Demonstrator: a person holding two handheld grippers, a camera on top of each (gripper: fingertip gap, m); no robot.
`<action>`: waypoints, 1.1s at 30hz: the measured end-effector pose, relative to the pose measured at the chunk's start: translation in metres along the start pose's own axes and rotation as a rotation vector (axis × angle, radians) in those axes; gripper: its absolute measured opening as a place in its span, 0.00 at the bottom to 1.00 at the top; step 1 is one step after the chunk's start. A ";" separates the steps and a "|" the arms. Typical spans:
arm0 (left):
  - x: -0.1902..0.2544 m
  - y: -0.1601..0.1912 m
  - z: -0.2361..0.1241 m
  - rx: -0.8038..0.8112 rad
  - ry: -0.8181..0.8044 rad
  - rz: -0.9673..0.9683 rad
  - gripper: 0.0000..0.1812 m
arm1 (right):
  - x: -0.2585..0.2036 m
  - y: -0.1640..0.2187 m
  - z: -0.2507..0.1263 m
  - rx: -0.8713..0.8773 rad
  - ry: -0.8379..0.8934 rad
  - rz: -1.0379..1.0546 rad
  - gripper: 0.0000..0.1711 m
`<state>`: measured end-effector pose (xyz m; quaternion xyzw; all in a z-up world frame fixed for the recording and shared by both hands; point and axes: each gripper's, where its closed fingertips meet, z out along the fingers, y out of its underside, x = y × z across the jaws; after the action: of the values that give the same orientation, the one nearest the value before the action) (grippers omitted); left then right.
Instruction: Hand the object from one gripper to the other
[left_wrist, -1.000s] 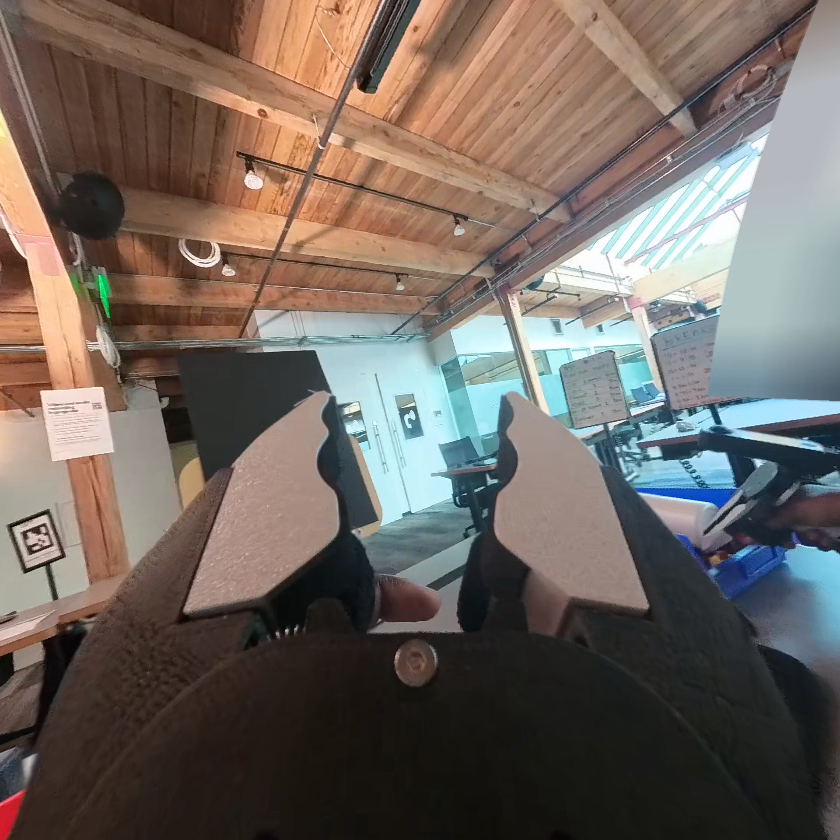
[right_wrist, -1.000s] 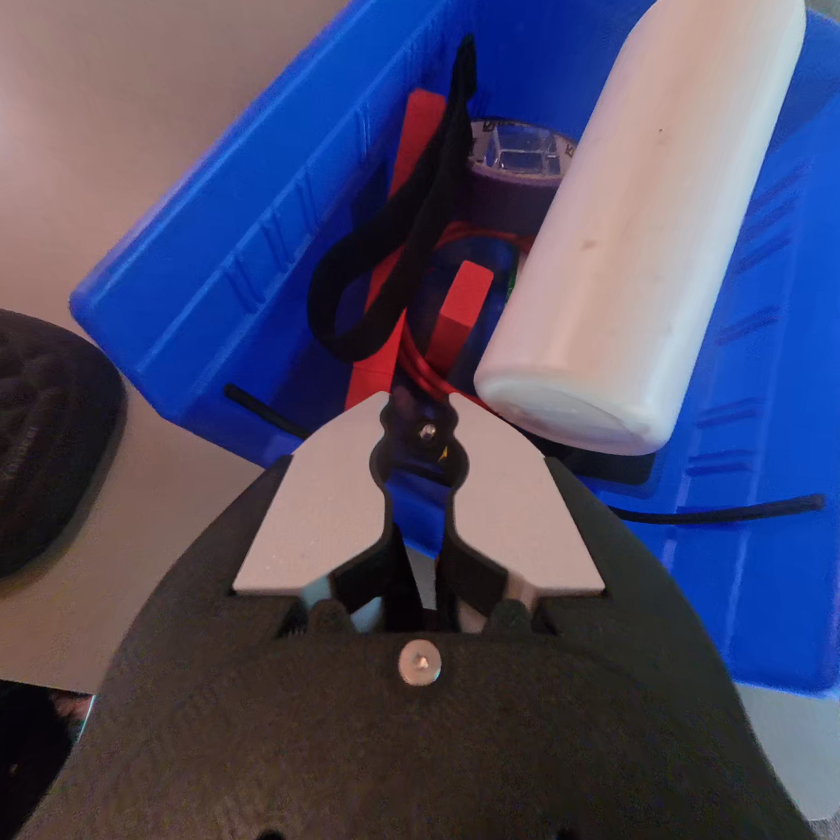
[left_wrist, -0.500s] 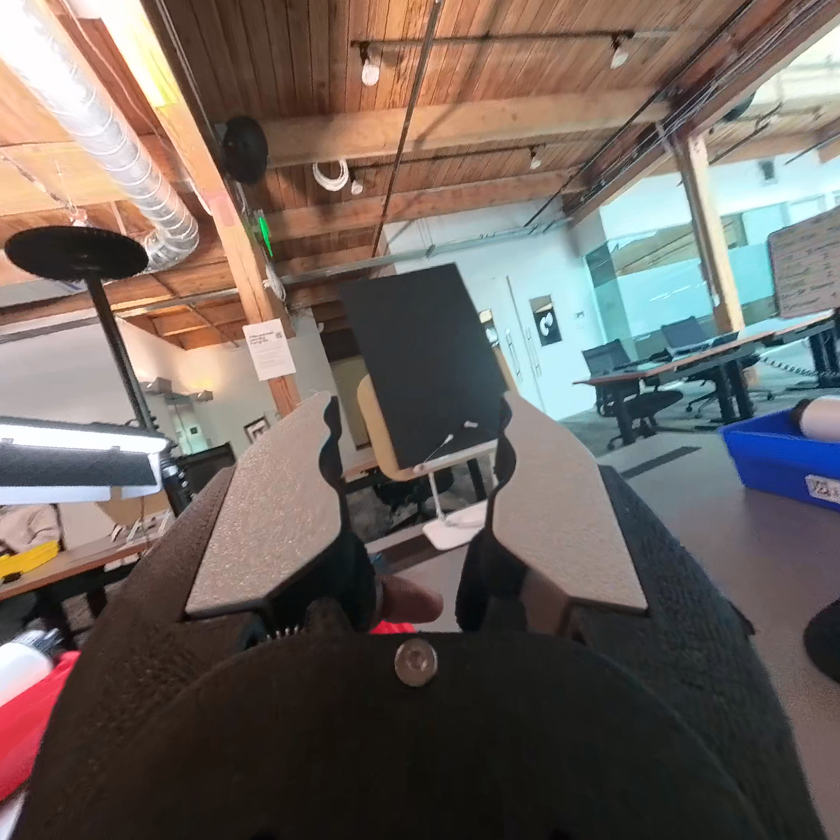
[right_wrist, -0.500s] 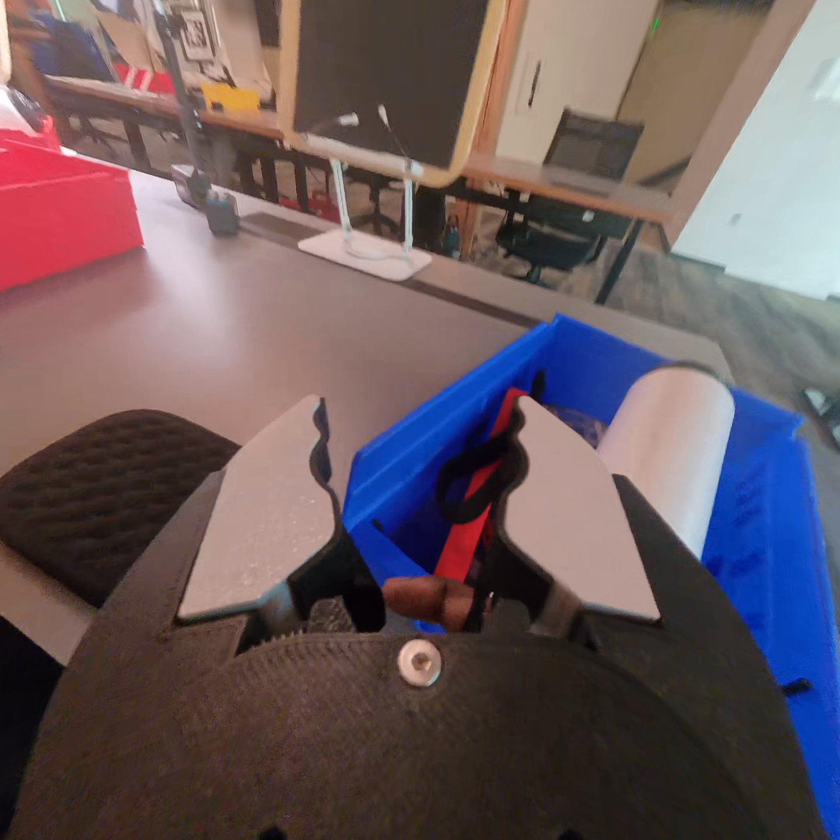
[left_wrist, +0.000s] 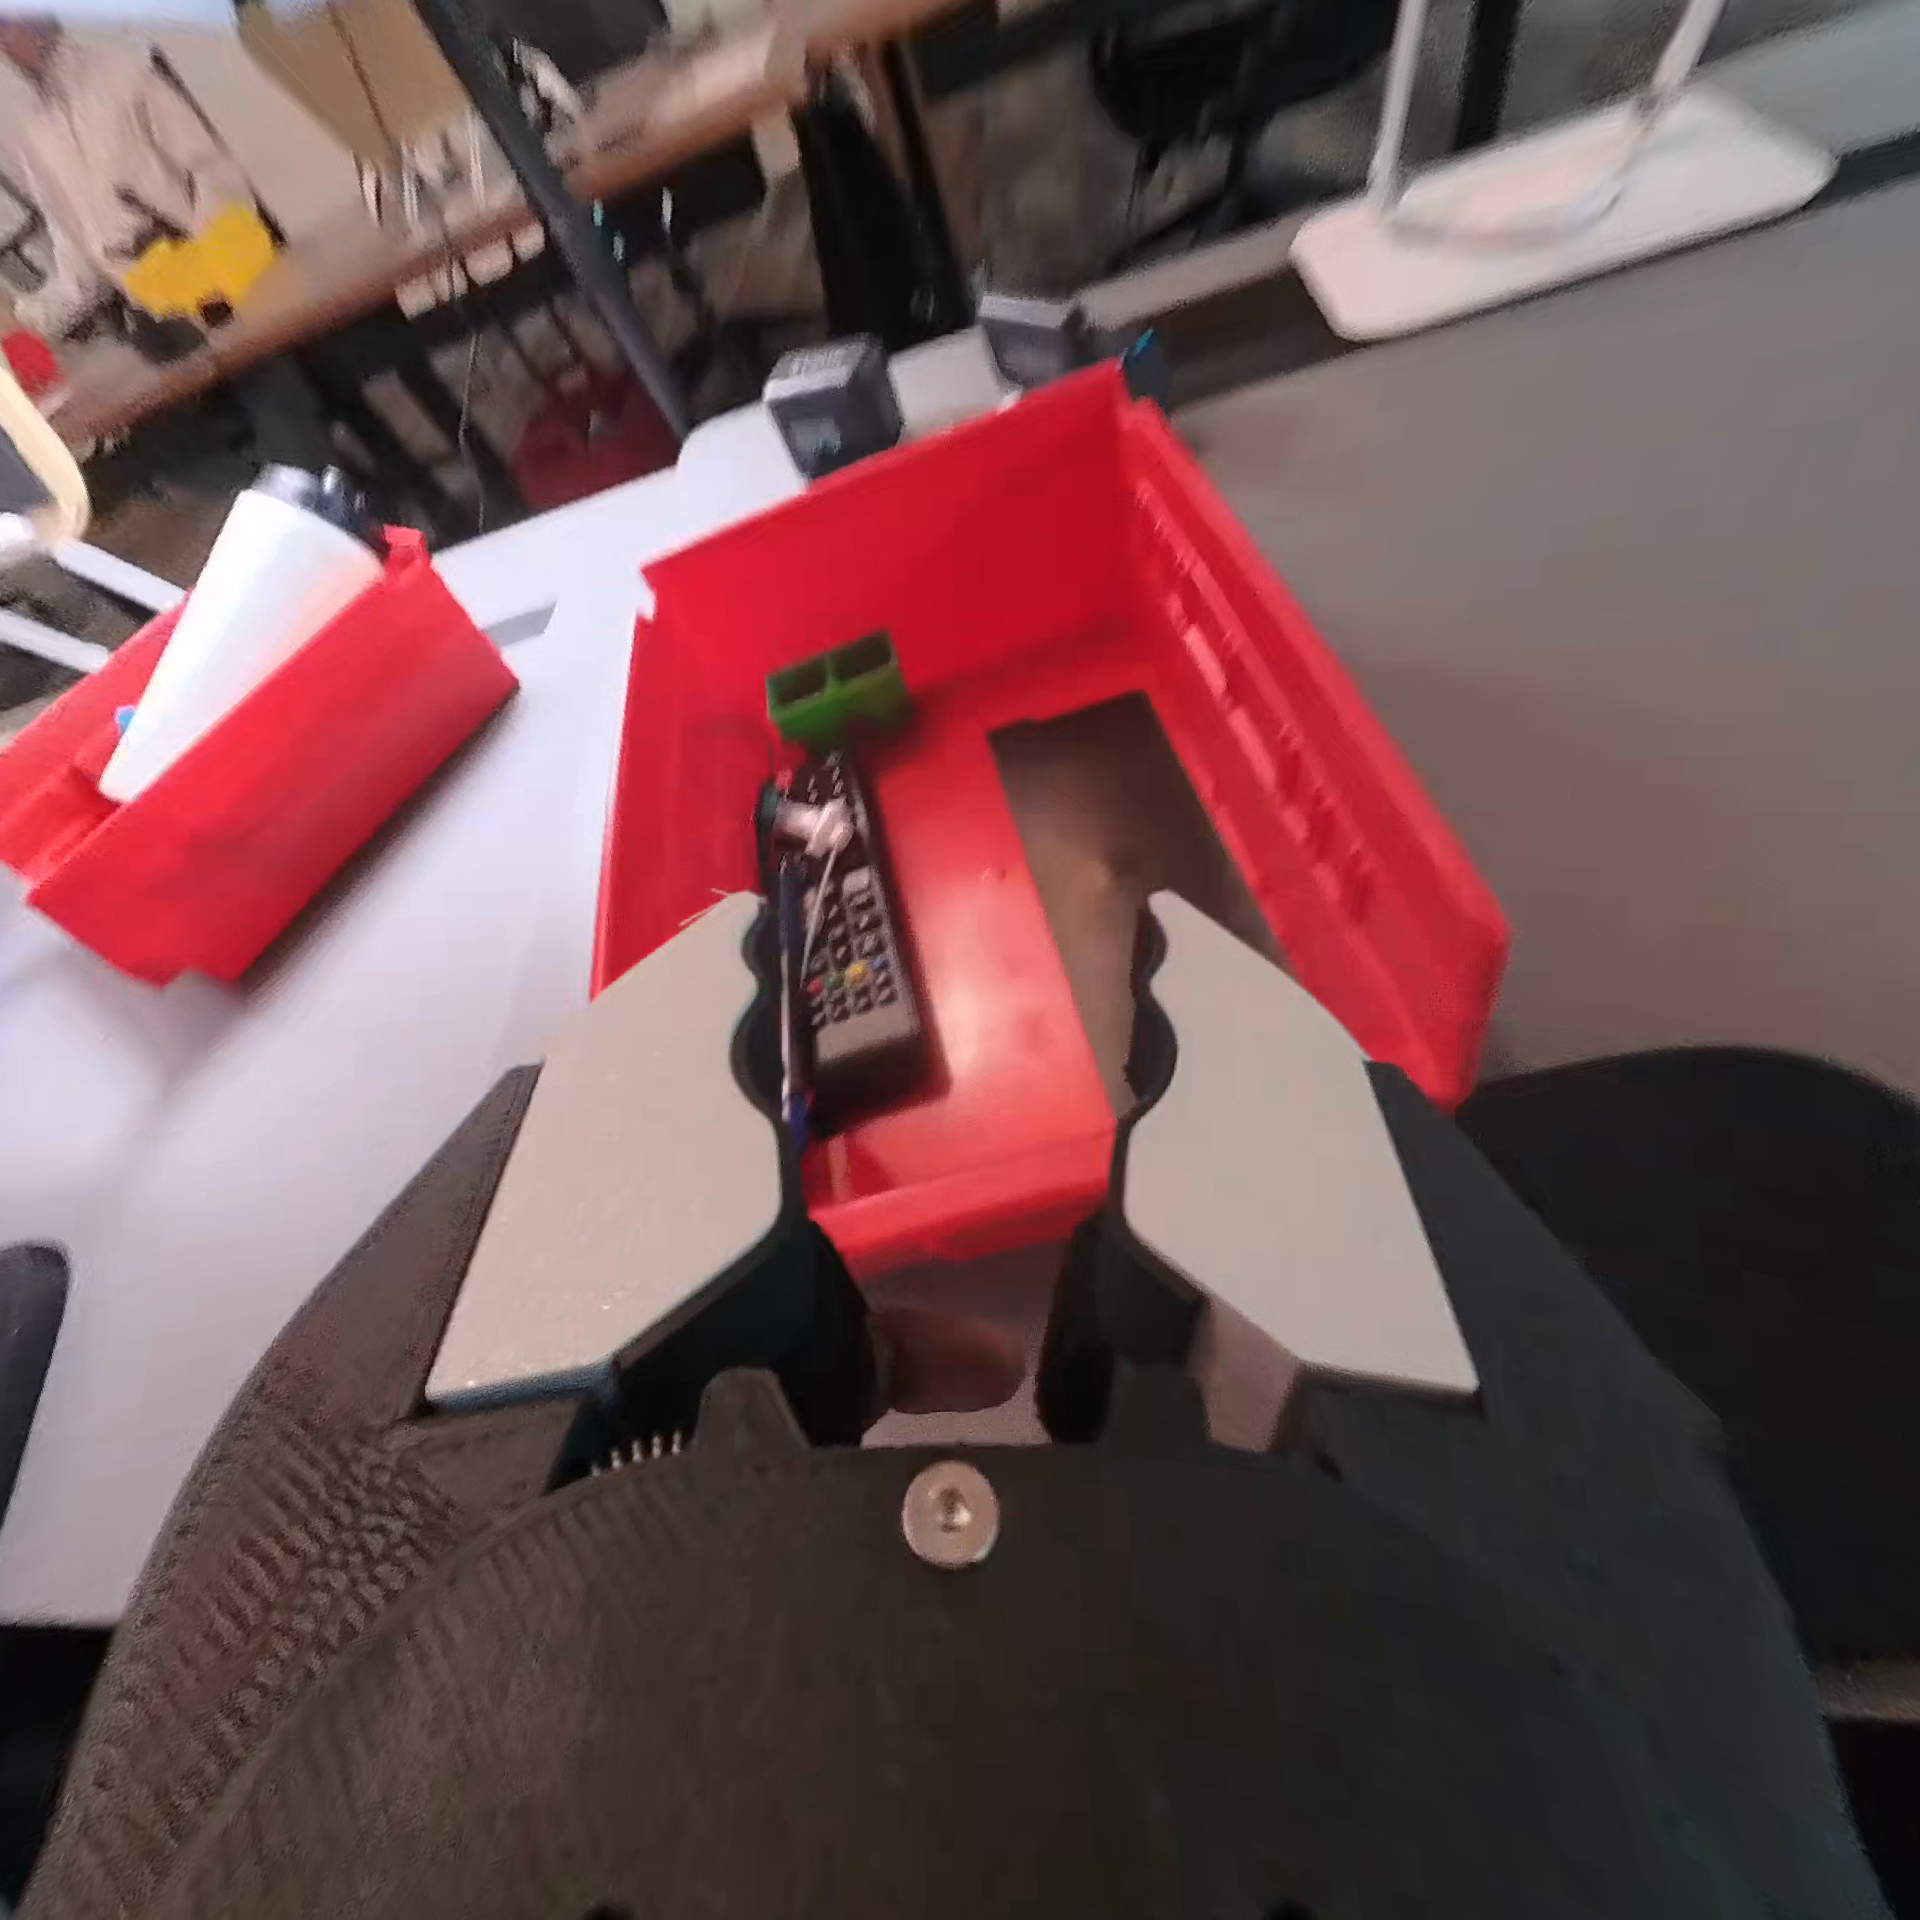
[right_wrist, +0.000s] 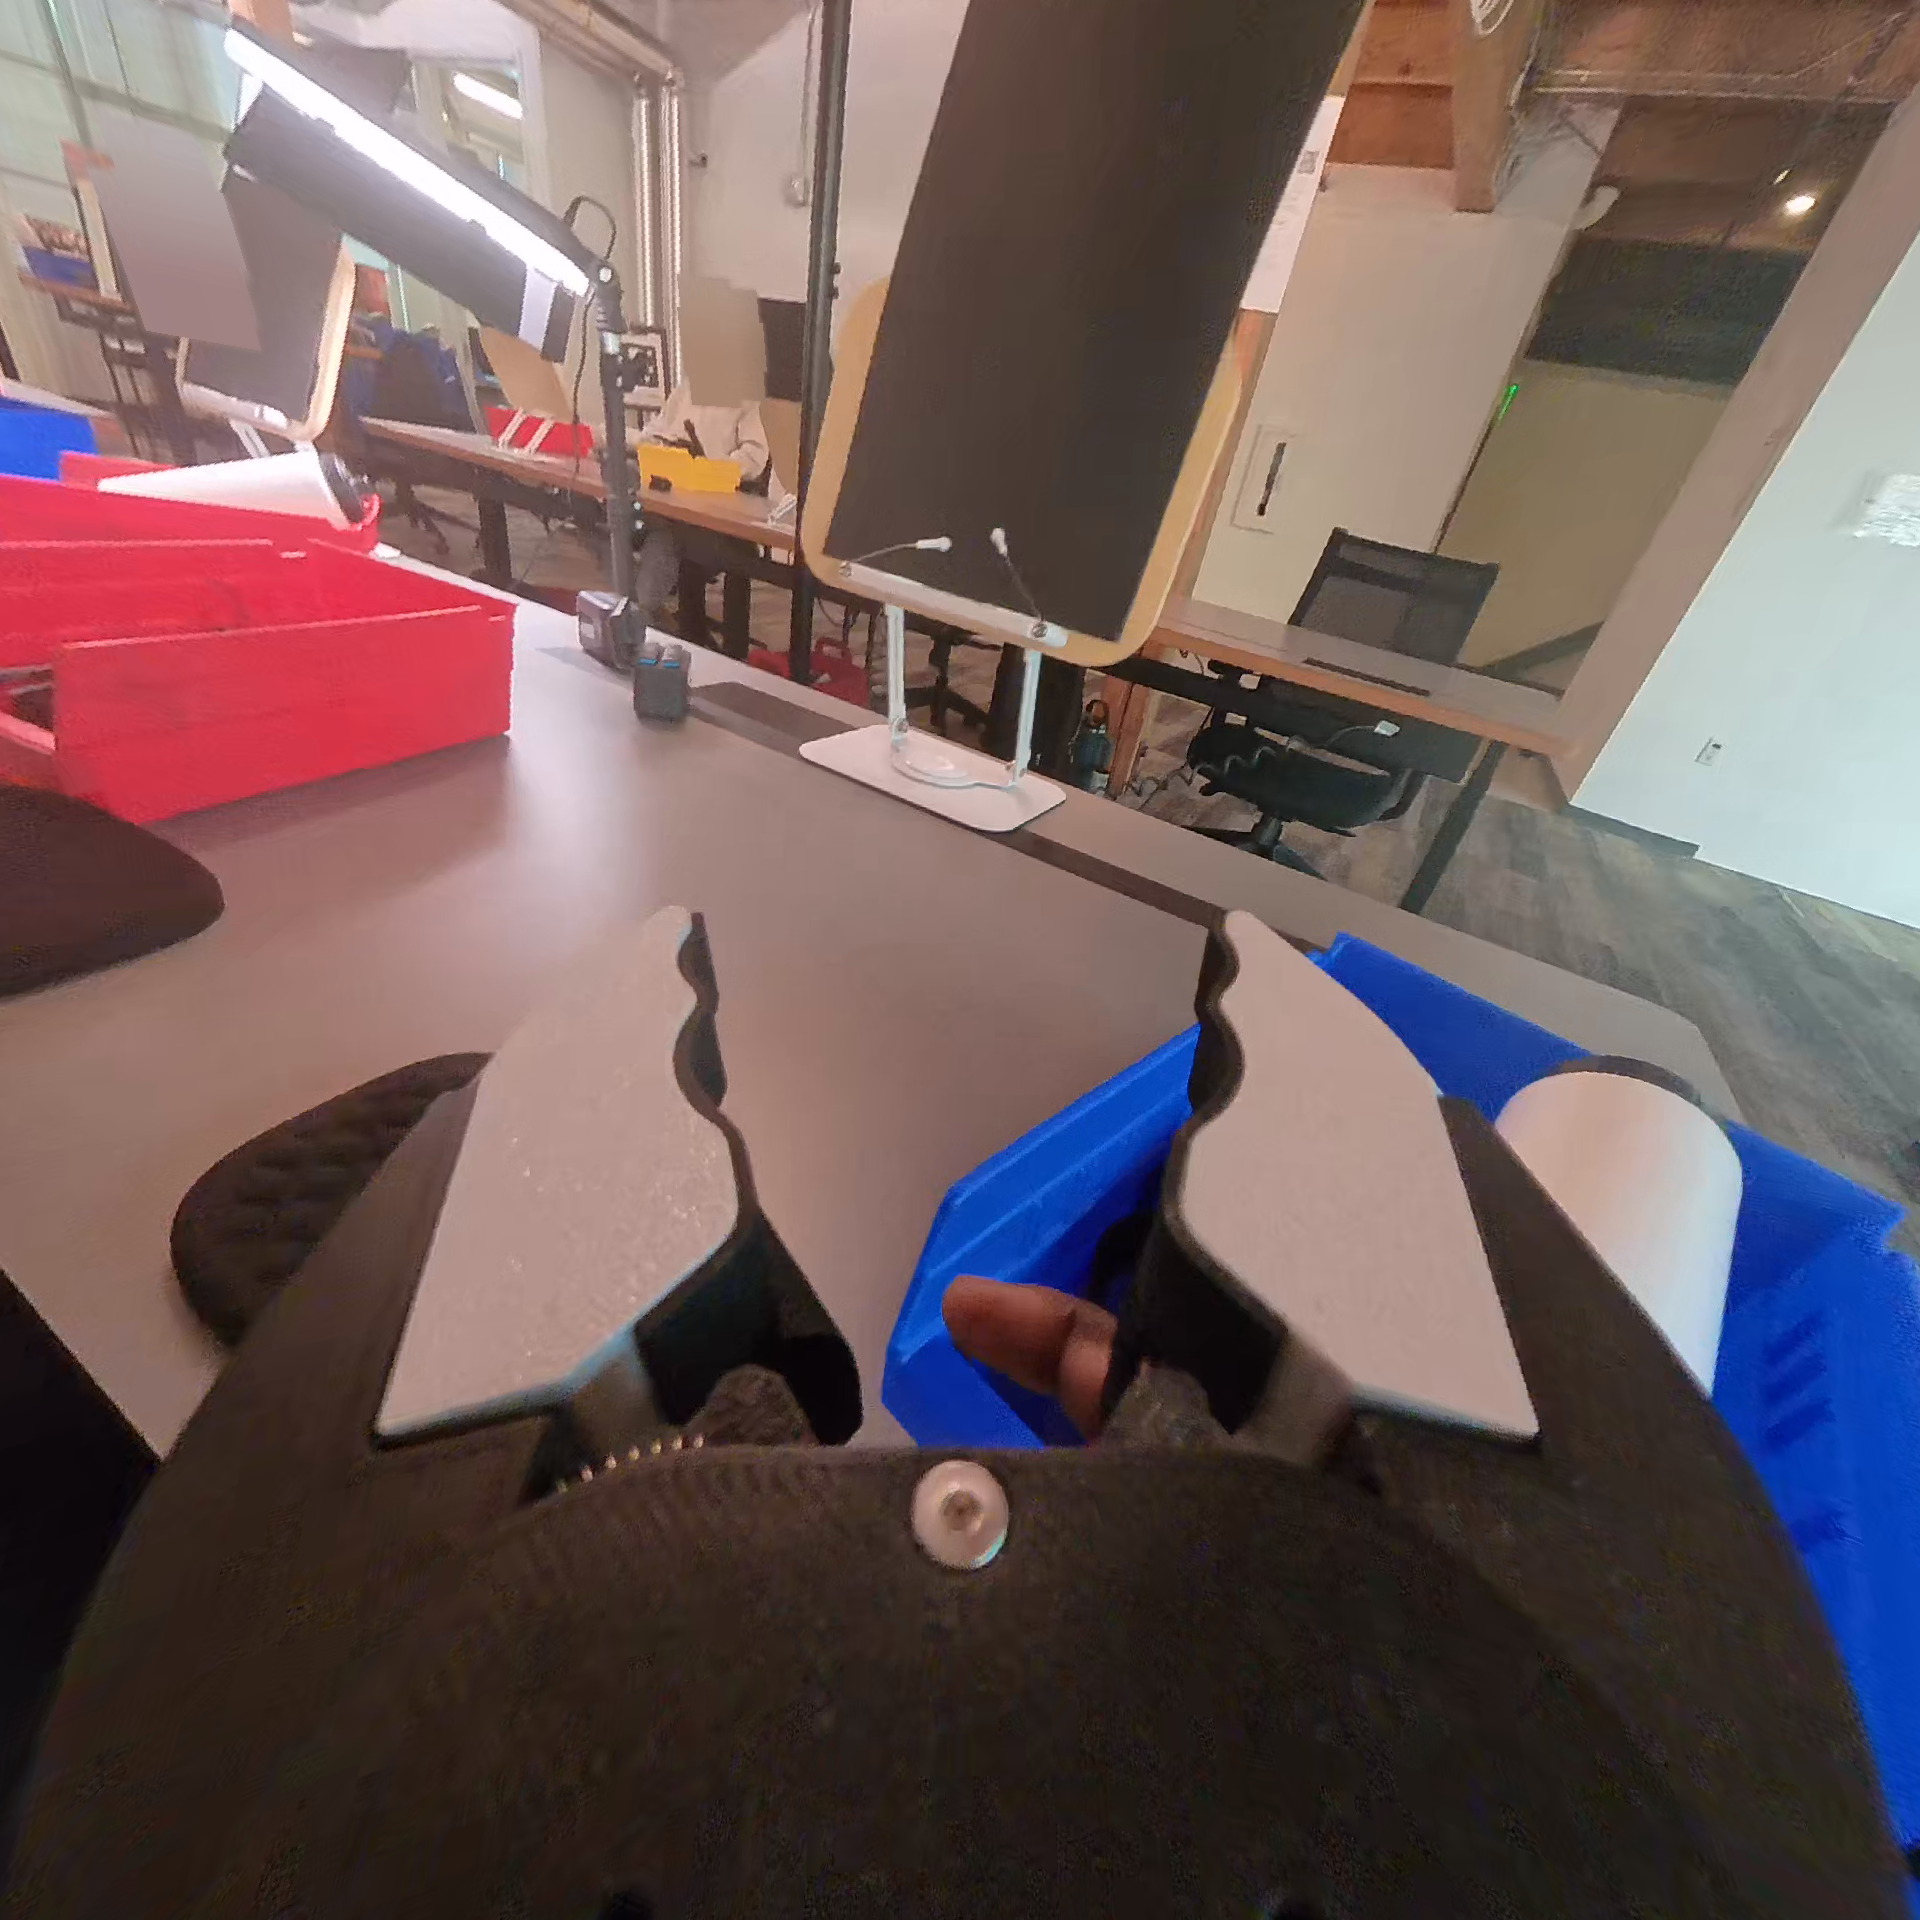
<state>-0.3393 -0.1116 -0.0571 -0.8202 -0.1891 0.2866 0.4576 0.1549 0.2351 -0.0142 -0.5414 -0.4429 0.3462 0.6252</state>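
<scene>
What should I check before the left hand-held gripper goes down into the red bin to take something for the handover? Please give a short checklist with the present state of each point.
1. Left hand-held gripper open and empty: ok.
2. Right hand-held gripper open and empty, ready to receive: ok.
3. Left hand-held gripper aimed into the red bin: ok, the bin lies right ahead of the fingers.
4. A target to grasp: ok, a black remote control lies in the bin, a green block behind it.
5. Remote free of clutter: not ok, thin wires or pens lie on and beside it.
6. Exact height above the remote: cannot tell, the left wrist view is blurred.
</scene>
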 end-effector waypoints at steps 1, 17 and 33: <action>-0.006 0.009 0.001 -0.039 -0.020 0.008 0.33 | -0.002 0.001 0.001 -0.007 -0.006 -0.008 0.52; 0.059 0.053 0.062 -0.280 0.306 0.089 0.32 | -0.016 -0.004 0.005 0.003 -0.041 0.022 0.48; 0.081 0.076 0.081 -0.560 0.428 0.128 0.35 | -0.024 -0.017 -0.003 0.032 -0.045 -0.003 0.46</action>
<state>-0.3259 -0.0526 -0.1803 -0.9654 -0.1084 0.0737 0.2255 0.1482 0.2094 -0.0021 -0.5228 -0.4520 0.3643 0.6243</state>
